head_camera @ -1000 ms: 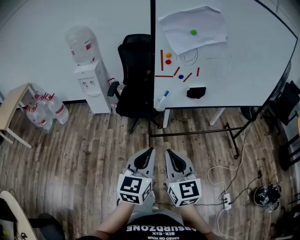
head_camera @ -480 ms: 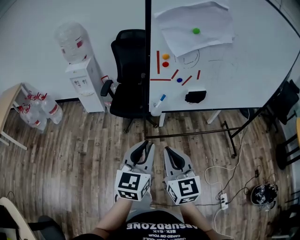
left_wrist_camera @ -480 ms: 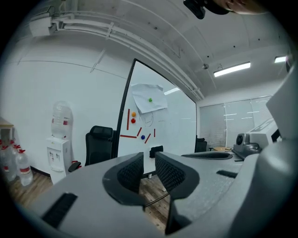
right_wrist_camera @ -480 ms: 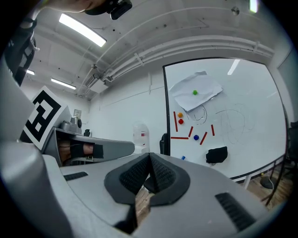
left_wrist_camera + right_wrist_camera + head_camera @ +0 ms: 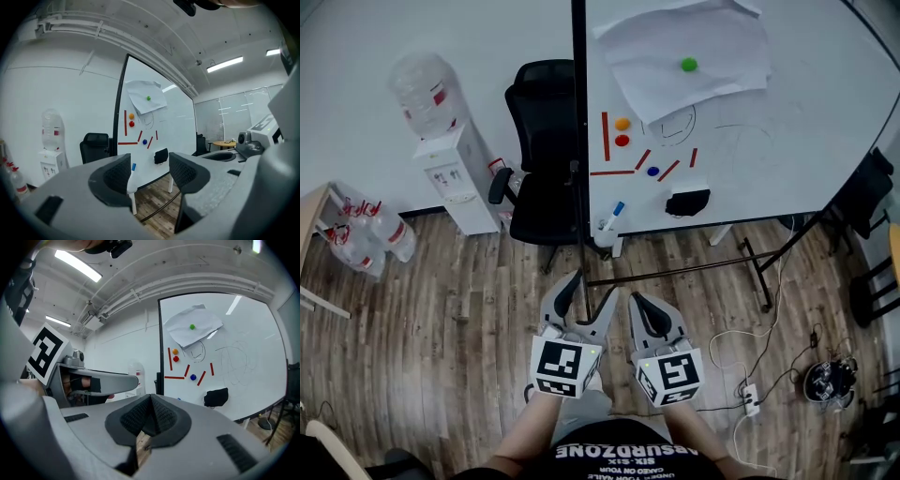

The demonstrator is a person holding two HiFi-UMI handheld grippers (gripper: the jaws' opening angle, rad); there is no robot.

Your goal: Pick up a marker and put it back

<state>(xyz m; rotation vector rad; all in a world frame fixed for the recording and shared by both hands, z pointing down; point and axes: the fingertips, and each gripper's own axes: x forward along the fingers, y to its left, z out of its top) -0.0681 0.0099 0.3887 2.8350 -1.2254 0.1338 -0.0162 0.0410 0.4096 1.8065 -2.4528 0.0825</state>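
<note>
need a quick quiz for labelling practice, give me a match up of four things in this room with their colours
Things:
1. magnet on the paper sheet
2. office chair
3. marker cap
4. water dispenser

Colours:
a. white
b. green
c. blue
d. black

Pairs: 1-b, 2-d, 3-c, 4-a
</note>
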